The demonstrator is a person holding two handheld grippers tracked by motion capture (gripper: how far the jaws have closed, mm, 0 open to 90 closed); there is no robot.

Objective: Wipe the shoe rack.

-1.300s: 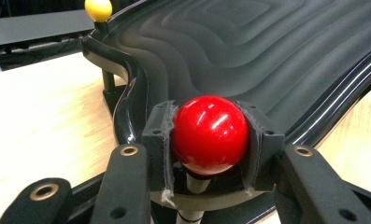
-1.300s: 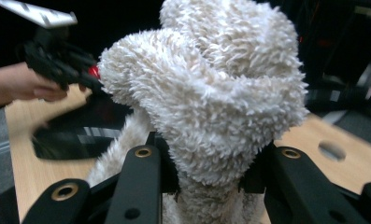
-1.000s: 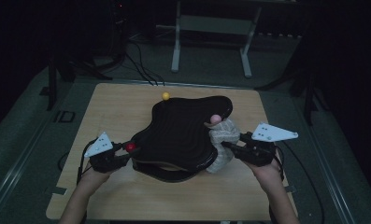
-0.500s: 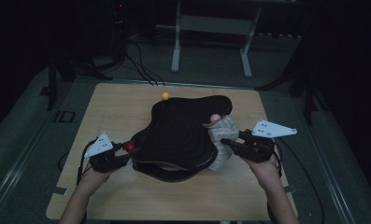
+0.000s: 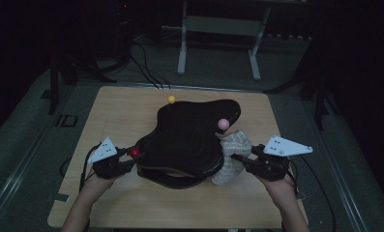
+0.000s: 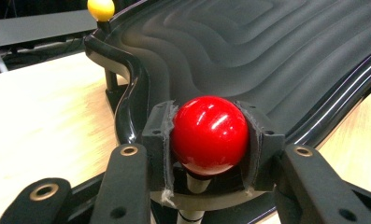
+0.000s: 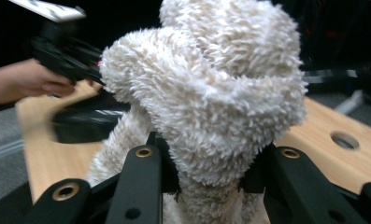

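The red knob (image 6: 210,135) at the black ridged tray's (image 5: 189,140) near-left corner was clamped by the left gripper (image 5: 131,157). The fluffy cloth (image 7: 206,102) was pinched by the right gripper (image 5: 235,157), against the tray's right edge, leftward of the wiping surface.

Wooden table (image 5: 131,111), light-grained, its top taking up the lower middle of the high view; a round hole (image 7: 344,140) pierces it, seen in the right gripper view. Yellow ball (image 5: 171,99) at 12 o'clock on the tabletop; pink ball (image 5: 223,124) at about 2 o'clock from the table's middle. Grey floor (image 5: 30,130) surrounds the table. White metal stand (image 5: 218,46) beyond, at 12 o'clock, with black cables (image 5: 148,70) trailing at 11 o'clock.
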